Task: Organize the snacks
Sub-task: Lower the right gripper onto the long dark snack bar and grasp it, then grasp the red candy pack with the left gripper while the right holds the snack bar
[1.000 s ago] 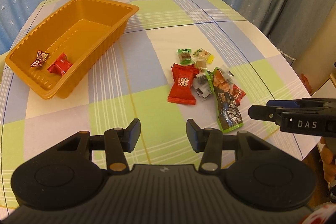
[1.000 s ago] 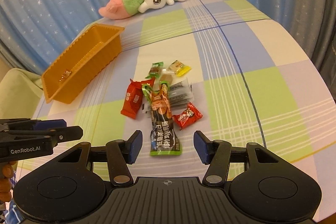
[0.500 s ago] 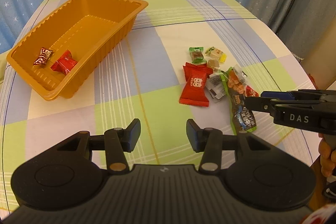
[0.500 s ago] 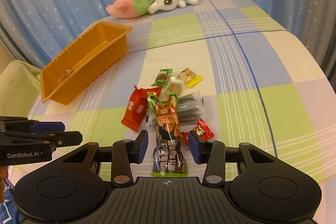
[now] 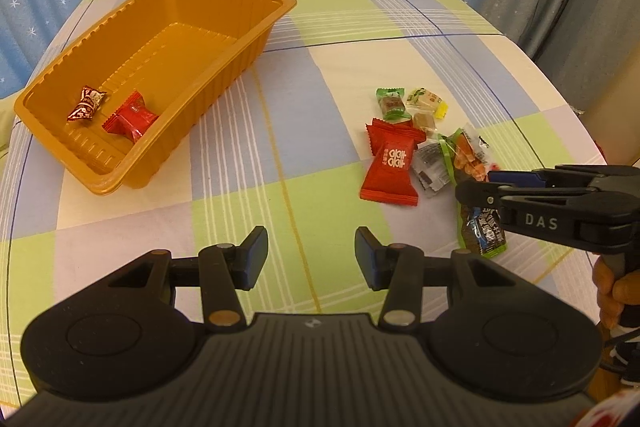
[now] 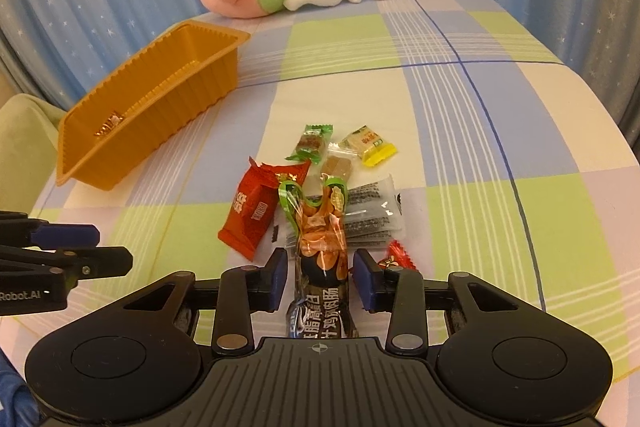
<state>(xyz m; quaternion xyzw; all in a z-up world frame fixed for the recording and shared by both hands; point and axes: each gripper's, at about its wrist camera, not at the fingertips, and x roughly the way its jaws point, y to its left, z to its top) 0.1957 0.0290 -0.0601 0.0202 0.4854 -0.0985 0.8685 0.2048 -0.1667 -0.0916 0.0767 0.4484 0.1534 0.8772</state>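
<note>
Orange plastic tray (image 5: 208,27) sits at the far left of the checked tablecloth (image 6: 480,115) with two wrapped sweets (image 5: 130,119) inside, well apart from the pile of snacks (image 6: 320,187) nearer the right. Over that pile the right gripper (image 6: 319,277) is closing its fingers on either side of a long sausage packet (image 6: 322,247), small gaps still showing at the pads. Near the front edge, the left gripper (image 5: 311,253) hovers with fingers spread and nothing between them.
</note>
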